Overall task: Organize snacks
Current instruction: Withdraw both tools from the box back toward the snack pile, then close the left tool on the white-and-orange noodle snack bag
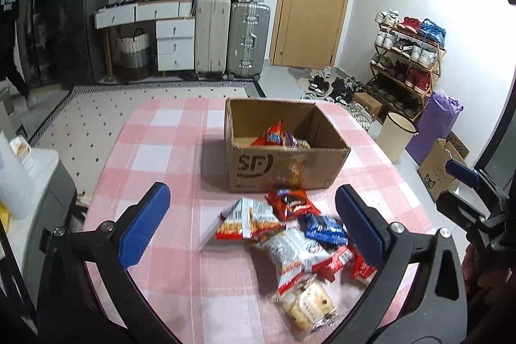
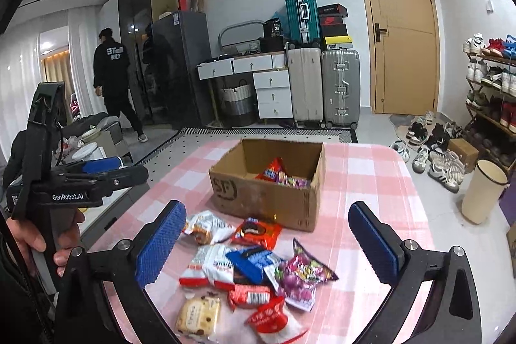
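The task looks only partly done. The cardboard box (image 1: 287,147) stands open on the worktop (image 1: 154,157), which is covered with a pink checked cloth, and it already holds a few packets: a red-orange bag (image 1: 272,136) leans against the inside, and a purple packet (image 1: 295,141) lies just beside it. I cannot count what else is in there.

Most of the snacks wait outside, in a loose heap in front of the box, at about 6 o'clock from it in both views. In the heap I can see a red cookie packet (image 2: 256,231) nearest to the box, a blue packet (image 2: 253,261) in the middle, a purple candy bag (image 2: 301,274) at 3 o'clock from the blue one, a white and red bag (image 2: 209,268) at 9 o'clock from it, and a clear-wrapped biscuit (image 2: 198,315) at the near edge. Several packets overlap each other.

The left gripper (image 1: 253,223) hovers above the heap with its jaws spread wide and nothing between them. The right gripper (image 2: 267,242) is the same: jaws released, empty, over the heap.

My judgement: roughly a small share is packed, and the larger share is left. The next pick would probably be a packet on top of the heap, for example the red cookie packet.
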A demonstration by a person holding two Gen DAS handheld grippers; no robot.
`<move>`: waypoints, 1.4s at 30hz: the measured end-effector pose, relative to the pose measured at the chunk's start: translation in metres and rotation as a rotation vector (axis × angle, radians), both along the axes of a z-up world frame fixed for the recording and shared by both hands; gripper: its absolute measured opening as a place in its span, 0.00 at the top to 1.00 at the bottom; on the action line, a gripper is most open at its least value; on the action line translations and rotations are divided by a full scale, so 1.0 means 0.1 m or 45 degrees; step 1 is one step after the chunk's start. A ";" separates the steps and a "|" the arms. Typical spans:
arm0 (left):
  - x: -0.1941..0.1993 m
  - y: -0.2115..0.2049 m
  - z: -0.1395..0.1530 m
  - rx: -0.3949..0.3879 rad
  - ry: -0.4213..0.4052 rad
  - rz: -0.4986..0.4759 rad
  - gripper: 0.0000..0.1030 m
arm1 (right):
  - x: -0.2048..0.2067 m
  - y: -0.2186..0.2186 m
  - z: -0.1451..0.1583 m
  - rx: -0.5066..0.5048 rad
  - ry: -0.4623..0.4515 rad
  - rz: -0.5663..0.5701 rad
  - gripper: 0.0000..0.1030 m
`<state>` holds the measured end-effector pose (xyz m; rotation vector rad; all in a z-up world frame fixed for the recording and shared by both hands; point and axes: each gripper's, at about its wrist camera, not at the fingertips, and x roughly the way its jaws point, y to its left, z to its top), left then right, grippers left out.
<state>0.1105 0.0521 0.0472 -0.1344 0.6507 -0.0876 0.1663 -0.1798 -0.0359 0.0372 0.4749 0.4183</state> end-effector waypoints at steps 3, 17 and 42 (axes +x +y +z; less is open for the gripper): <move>0.03 0.02 -0.16 -0.033 0.046 -0.009 0.01 | -0.02 0.00 -0.13 0.012 0.032 0.004 0.01; 0.32 -0.02 -0.84 -0.063 0.189 -0.042 0.01 | 0.05 0.04 -0.72 0.058 0.150 0.013 0.01; 1.51 -0.08 -1.60 -0.032 0.400 -0.054 0.01 | 0.44 -0.18 -1.32 0.136 0.289 -0.005 0.01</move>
